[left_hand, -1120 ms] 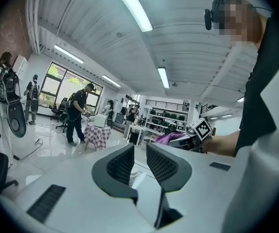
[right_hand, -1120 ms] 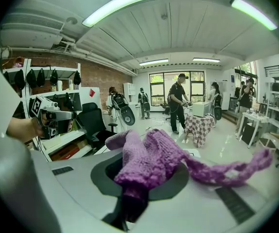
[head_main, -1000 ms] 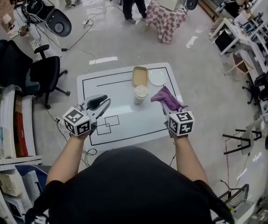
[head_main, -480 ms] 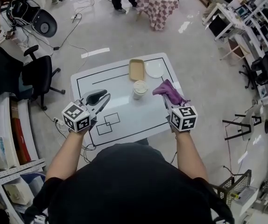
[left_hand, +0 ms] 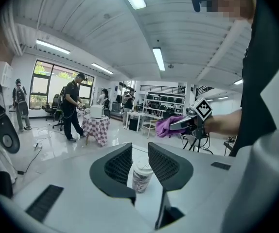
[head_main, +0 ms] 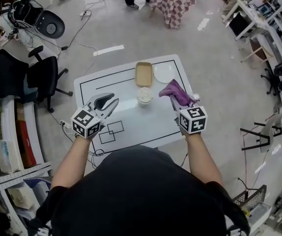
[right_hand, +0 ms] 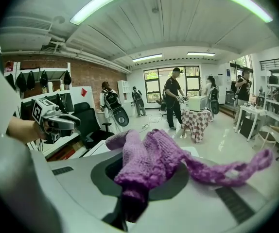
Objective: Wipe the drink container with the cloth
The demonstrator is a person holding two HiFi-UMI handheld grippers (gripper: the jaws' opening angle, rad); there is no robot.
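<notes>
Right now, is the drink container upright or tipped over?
Upright: the drink container stands on its base on the table, lid on top.

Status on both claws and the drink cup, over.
Left claw empty, jaws opening, aimed at cup. Right claw shut on purple cloth, raised beside cup. Cup upright, lidded, untouched. No obstruction.

Head view: high, steeply downward, white table [head_main: 141,122] at centre.
Left gripper view: low, near, facing cup [left_hand: 142,176].
Right gripper view: low, facing room.
All share checkered table [head_main: 173,9] [left_hand: 96,129] [right_hand: 198,123].
</notes>
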